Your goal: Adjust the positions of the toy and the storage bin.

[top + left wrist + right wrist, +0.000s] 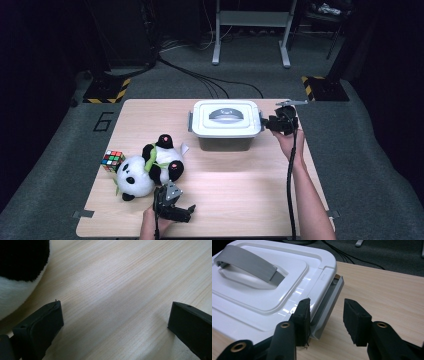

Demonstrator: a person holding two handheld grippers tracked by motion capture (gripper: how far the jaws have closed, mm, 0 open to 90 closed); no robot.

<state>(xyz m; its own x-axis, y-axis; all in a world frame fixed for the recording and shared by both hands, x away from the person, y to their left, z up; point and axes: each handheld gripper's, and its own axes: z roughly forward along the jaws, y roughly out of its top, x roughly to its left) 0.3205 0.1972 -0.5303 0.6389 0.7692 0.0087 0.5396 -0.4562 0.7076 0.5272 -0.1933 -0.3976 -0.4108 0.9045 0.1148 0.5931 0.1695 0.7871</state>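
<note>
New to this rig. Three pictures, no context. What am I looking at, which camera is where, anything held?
No robot here: a person at a wooden table holds a hand-held grasping tool in each hand. The high view is a fixed camera above the person, looking forward and down. The other two cameras ride on the tools and look along their black jaws.

On the table: a white lidded box with a grey handle, a plush panda and a colour cube.

The left tool sits near the front edge, beside the panda, jaws wide apart over bare wood. The right tool is at the box's right end, jaws open on either side of the grey side latch, not closed on it. Nothing is held.
</note>
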